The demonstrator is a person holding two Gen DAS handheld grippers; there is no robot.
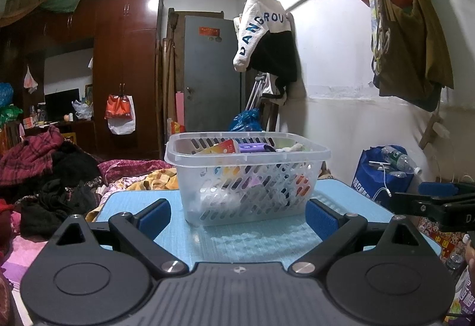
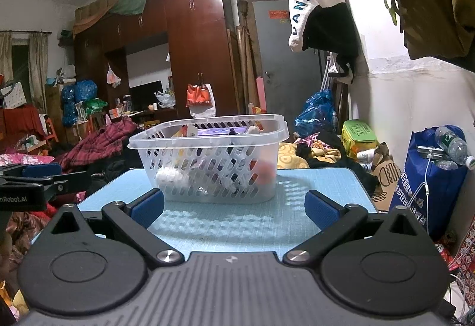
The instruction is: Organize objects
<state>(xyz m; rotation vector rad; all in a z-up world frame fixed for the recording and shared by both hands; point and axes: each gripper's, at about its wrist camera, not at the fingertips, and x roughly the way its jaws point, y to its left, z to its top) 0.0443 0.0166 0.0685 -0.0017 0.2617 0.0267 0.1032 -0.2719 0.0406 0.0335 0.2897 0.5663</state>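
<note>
A lived-in bedroom of a home: big dark wood wardrobe (image 2: 166, 38) w/ bundles on top, clothes heaped on a bed (image 1: 44, 177), jacket (image 1: 267, 35) and bags (image 1: 412, 29) hanging on the wall, grey door (image 1: 212, 71), TV screen (image 2: 145, 91) etc.

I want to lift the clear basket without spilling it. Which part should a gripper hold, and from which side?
Probably the basket is best held by its flared rim, one gripper on each short end, coming in level from the sides. The rim juts out, while the slotted walls taper. Both the left gripper and right gripper are open.
</note>
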